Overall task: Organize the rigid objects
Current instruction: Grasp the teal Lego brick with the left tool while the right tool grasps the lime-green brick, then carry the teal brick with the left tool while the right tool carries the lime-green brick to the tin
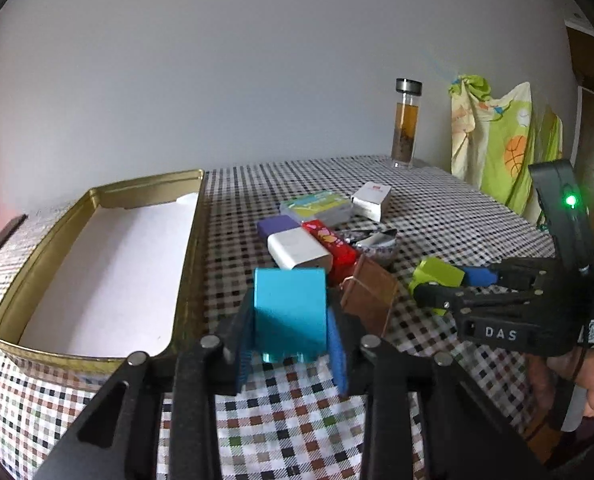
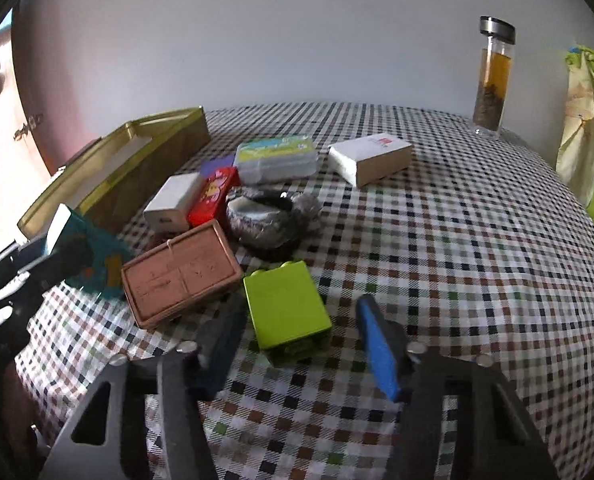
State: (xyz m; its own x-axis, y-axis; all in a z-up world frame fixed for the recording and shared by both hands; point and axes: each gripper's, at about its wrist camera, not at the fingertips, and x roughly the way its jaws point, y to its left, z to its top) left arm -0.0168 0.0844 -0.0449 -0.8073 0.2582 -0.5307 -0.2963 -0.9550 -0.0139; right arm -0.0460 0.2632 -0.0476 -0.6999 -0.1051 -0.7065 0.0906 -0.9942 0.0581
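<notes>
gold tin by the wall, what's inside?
The gold tin shows only a white liner and no objects. Its near inner corner is hidden behind the rim, in both views.

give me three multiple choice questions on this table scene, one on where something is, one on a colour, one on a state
1. Where does the gold metal tin tray lie relative to the pile of small boxes?
A. left of it
B. right of it
C. on top of it

2. What colour is the plastic block between the right gripper fingers?
A. red
B. lime green
C. purple

3. What is the state of the left gripper?
A. open and empty
B. shut on the teal rectangular box
C. shut on the brown rectangular box

Answers:
1. A, the tray sits by the left table edge in the left wrist view.
2. B, the block's top and sides are lime green.
3. B, both blue pads press the teal box's sides.
</notes>
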